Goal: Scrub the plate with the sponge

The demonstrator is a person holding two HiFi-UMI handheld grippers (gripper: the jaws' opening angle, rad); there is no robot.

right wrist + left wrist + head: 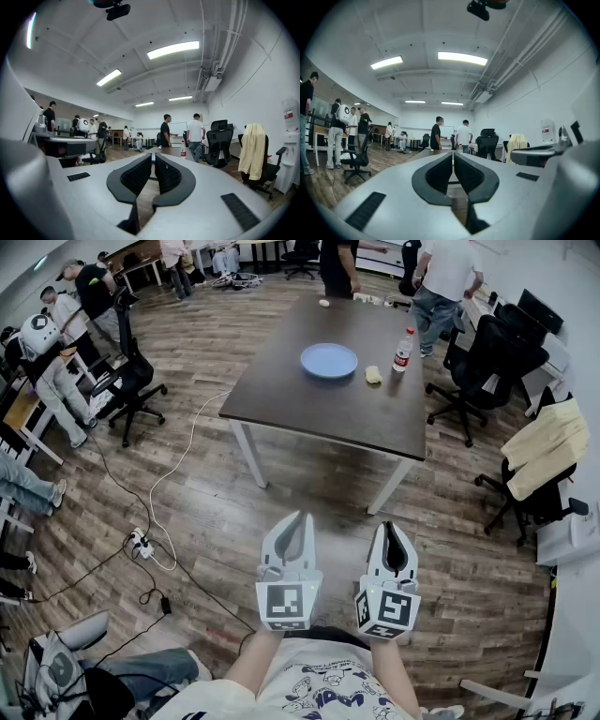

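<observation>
A blue plate (329,360) lies on the dark brown table (309,404) well ahead of me. To its right sits a small yellowish sponge (373,375). My left gripper (295,517) and right gripper (392,527) are held side by side close to my body, level, far short of the table. Both are shut with nothing between the jaws. In the left gripper view the left gripper (453,156) has its pads together; the right gripper (153,157) looks the same in its own view. The plate is hidden in both gripper views.
A water bottle (402,350) stands at the table's right, also seen as the water bottle (183,149). Black office chairs (485,362) stand to the right and another chair (131,381) to the left. Cables and a power strip (141,543) lie on the wood floor. Several people stand around the room.
</observation>
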